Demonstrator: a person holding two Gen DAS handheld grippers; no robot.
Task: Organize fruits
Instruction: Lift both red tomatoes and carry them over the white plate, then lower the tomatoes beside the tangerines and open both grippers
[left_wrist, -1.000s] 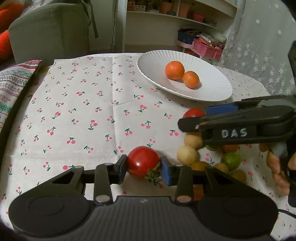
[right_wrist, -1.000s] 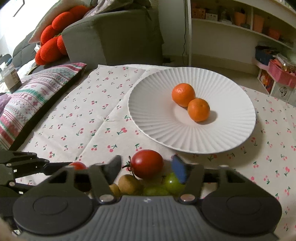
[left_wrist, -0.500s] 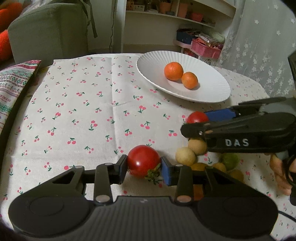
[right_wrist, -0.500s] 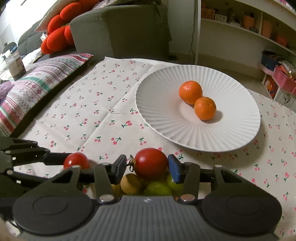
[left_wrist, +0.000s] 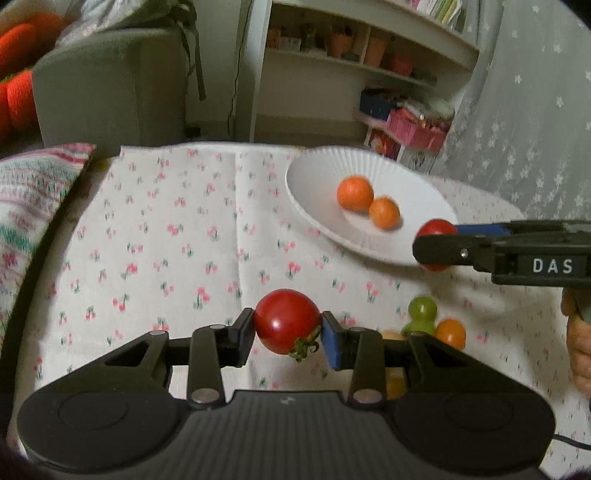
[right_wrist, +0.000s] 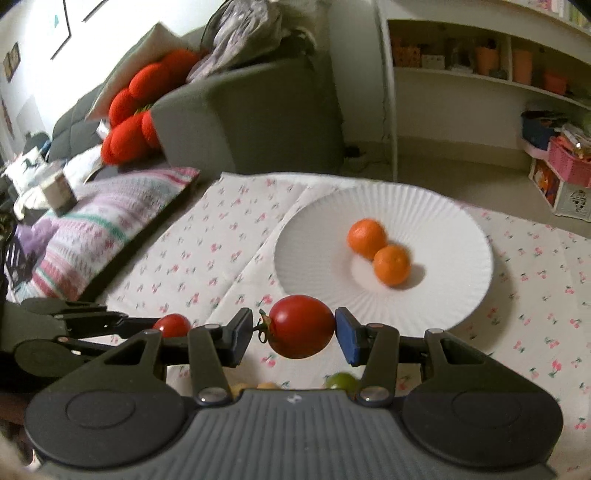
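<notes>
- Tomatoes, two round red ones, are each clamped in one of your tongs, both lifted clear of the white cherry-print tablecloth (left_wrist: 177, 236).
- Your left gripper (left_wrist: 287, 334) pinches the first red tomato (left_wrist: 286, 320) at the lower centre of the left wrist view; both pads press its sides and its green stem hangs at the lower right of the fruit.
- Your right gripper (right_wrist: 293, 334) clenches the second red tomato (right_wrist: 301, 326) at the lower centre of the right wrist view, stem pointing toward the black left finger, the blue pad touching the opposite side.
- In the left wrist view, your right tongs enter from the right edge, with that tomato at their tip in front of the near rim of the white ribbed round plate (left_wrist: 321, 214).
- In the right wrist view, your left tongs reach in from the left edge, their tomato showing just beside the black finger.
- Two orange mandarins (right_wrist: 378, 251) lie touching each other on the plate, right of its centre.
- A green lime-like fruit (left_wrist: 421, 314) and a small orange fruit (left_wrist: 450, 332) sit on the cloth at the lower right of the left wrist view, partly hidden behind the gripper; more fruit there is too covered to name.
- Your fingers (left_wrist: 580, 350) show at the right edge.
- A striped patterned cushion (right_wrist: 92, 236) lies along the cloth's left side.
</notes>
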